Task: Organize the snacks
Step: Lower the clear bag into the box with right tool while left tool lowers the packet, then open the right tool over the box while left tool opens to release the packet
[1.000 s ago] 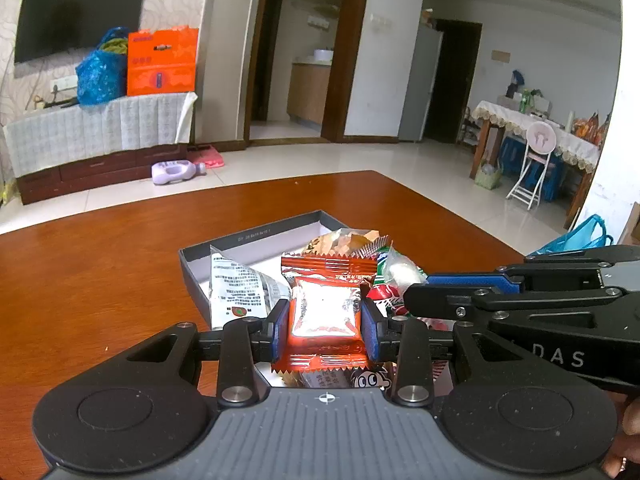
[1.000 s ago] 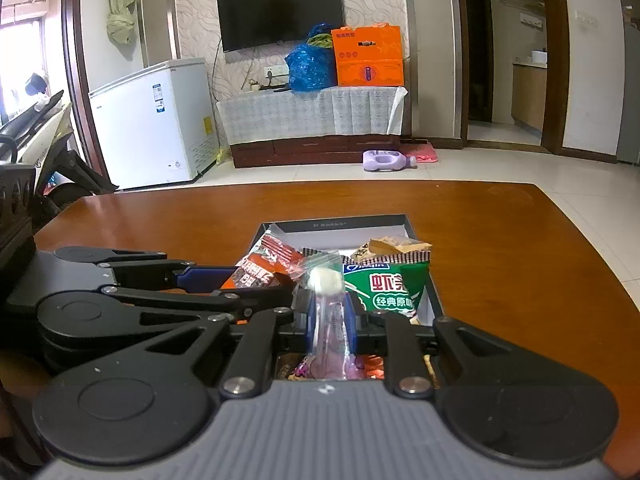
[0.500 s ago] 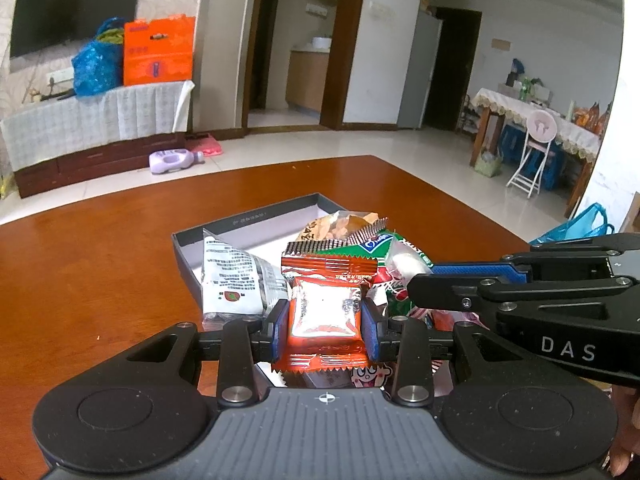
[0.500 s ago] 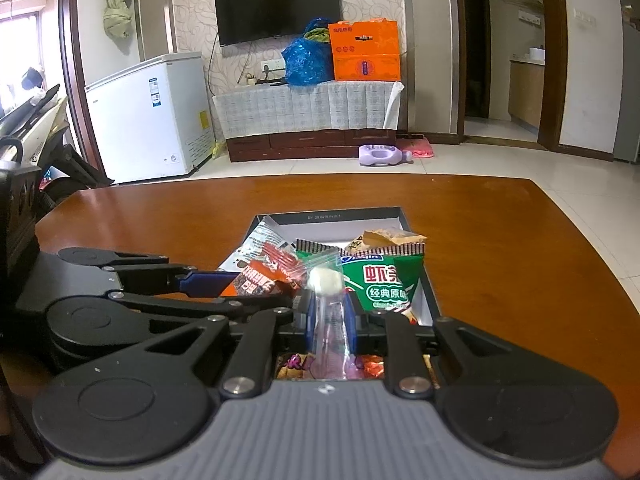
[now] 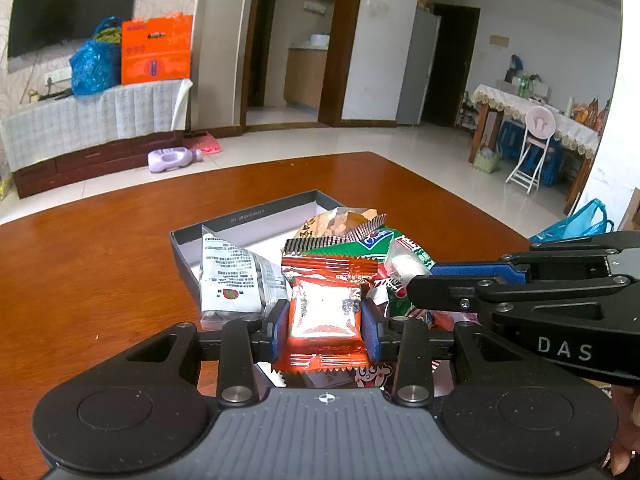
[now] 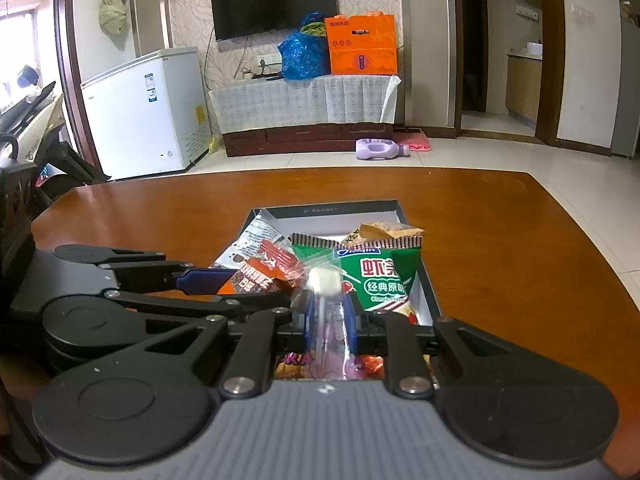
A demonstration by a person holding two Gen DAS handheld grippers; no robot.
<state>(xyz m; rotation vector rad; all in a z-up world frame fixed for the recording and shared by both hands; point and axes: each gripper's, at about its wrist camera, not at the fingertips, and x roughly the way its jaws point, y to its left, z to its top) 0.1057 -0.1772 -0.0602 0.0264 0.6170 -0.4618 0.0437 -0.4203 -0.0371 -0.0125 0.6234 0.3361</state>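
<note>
Left wrist: left hand-held gripper (image 5: 325, 328) clamps orange packet (image 5: 325, 316) above box (image 5: 248, 220), prob. to sort it; right hand-held gripper (image 6: 329, 320) pinches clear wrapper (image 6: 326, 312) there too.

A lived-in home, seen from a polished wooden table (image 6: 500, 248) in an open living and dining room. A flat television (image 6: 274, 0) hangs on patterned wallpaper above a low cabinet draped in a lace cloth (image 6: 304, 98), beside a white chest freezer (image 6: 148, 112). Across the pale tiled floor (image 5: 400, 148), a doorway opens onto kitchen cabinets (image 5: 304, 76), and a second, cloth-covered dining table (image 5: 532, 110) stands with a white folding chair (image 5: 532, 148).
</note>
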